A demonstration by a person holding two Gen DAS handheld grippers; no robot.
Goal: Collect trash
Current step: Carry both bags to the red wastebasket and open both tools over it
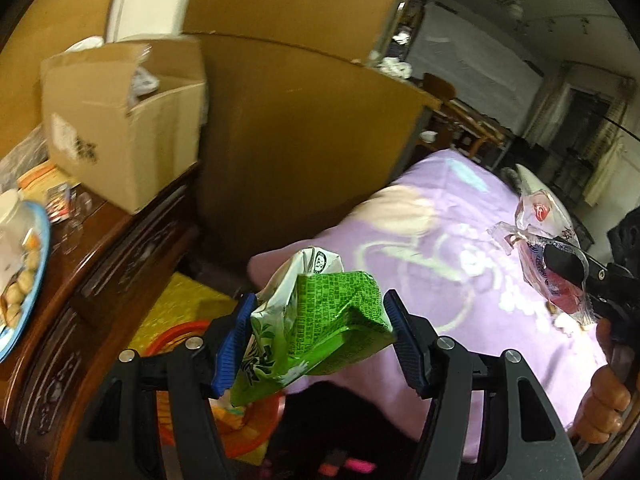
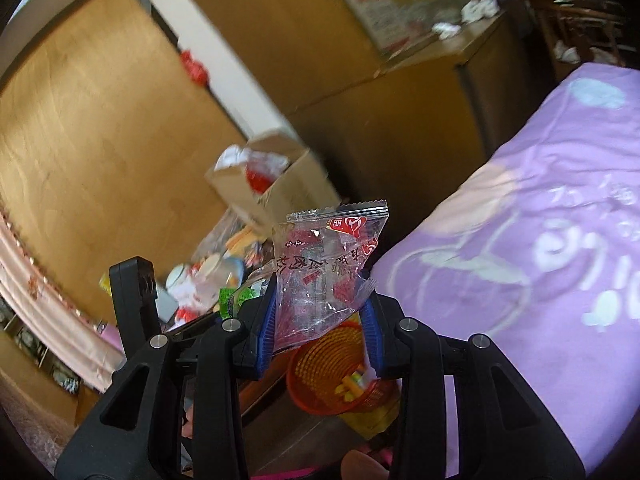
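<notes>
A crumpled green snack bag (image 1: 320, 320) is pinched between the blue pads of my left gripper (image 1: 320, 308), which is shut on it. My right gripper (image 2: 322, 292) is shut on a clear plastic wrapper with red print (image 2: 328, 256). In the left wrist view the right gripper (image 1: 560, 268) hangs over the bed at the right with that wrapper (image 1: 536, 220), and a hand (image 1: 604, 400) holds it. An orange mesh basket (image 2: 332, 360) with some trash inside stands on the floor below both grippers. From the left wrist view the green bag partly hides the basket (image 1: 176, 330).
A dark wooden dresser (image 1: 100, 280) at the left carries an open cardboard box (image 1: 120, 128) and a blue plate (image 1: 38, 264) of snacks. A bed with a purple cover (image 1: 460, 248) fills the right. Tall wooden cabinets (image 1: 300, 128) stand behind.
</notes>
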